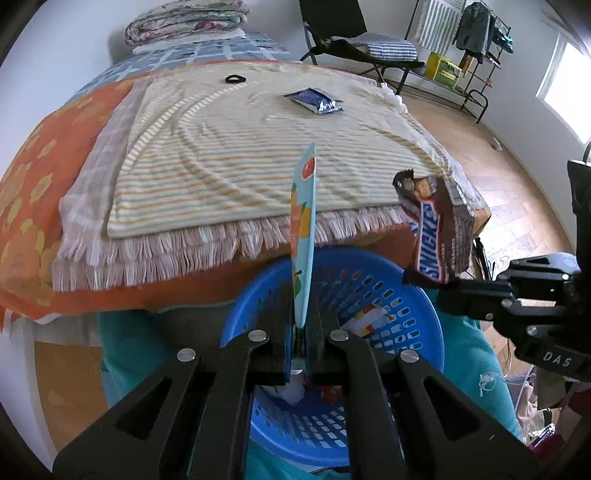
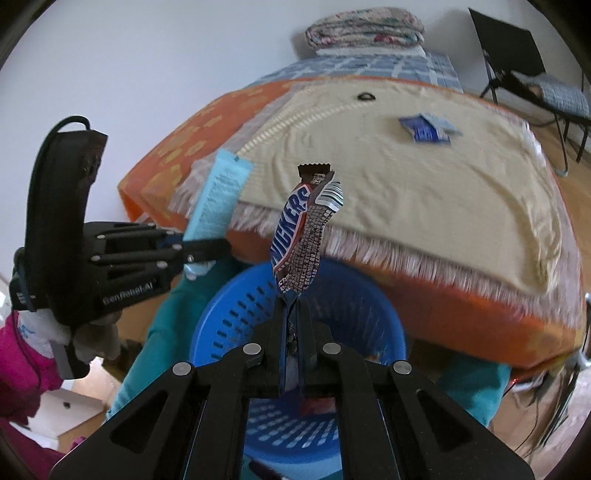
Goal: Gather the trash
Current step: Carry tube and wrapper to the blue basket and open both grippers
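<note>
My left gripper [image 1: 303, 295] is shut on a light blue fruit-print wrapper [image 1: 304, 229], held upright over the blue perforated basket [image 1: 413, 306]; the wrapper also shows in the right wrist view [image 2: 218, 199]. My right gripper [image 2: 291, 306] is shut on a brown Snickers wrapper [image 2: 301, 236], upright above the same basket [image 2: 229, 325]; the Snickers wrapper also shows in the left wrist view [image 1: 436, 229]. The basket holds a few pieces of trash [image 1: 369, 319]. A dark blue wrapper [image 1: 314, 99] lies on the striped blanket on the bed, also in the right wrist view [image 2: 426, 129].
The bed [image 1: 221, 155] with fringed blankets stands just beyond the basket. A small black ring [image 1: 234, 78] lies far on it. Folded bedding [image 1: 184, 22] sits at the head. A black folding chair [image 1: 354, 40] and a clothes rack [image 1: 476, 33] stand to the right on wooden floor.
</note>
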Available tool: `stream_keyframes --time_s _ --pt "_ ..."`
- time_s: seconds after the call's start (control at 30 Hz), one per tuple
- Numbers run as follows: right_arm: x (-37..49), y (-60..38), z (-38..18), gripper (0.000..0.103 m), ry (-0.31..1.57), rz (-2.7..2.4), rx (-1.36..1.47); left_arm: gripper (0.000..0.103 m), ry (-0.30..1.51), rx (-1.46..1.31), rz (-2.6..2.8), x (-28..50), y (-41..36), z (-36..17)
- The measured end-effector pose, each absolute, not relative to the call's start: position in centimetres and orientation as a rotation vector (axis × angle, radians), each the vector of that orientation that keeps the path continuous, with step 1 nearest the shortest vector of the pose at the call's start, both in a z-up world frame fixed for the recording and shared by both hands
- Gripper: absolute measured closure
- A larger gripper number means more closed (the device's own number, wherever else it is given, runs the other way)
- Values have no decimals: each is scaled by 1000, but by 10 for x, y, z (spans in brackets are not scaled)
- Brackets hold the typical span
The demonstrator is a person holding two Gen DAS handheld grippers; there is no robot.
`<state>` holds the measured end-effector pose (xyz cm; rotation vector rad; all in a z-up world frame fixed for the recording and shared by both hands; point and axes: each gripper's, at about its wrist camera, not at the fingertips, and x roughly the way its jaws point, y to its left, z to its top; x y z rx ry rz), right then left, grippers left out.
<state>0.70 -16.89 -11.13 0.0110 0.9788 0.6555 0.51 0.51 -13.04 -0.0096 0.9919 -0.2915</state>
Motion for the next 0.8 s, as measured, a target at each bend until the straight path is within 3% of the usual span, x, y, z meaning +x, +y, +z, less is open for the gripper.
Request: stream_keyframes --time_s 0.8 --pt "-13 -169 -156 100 1118 651 61 100 1054 2 -287 -11 -5 -158"
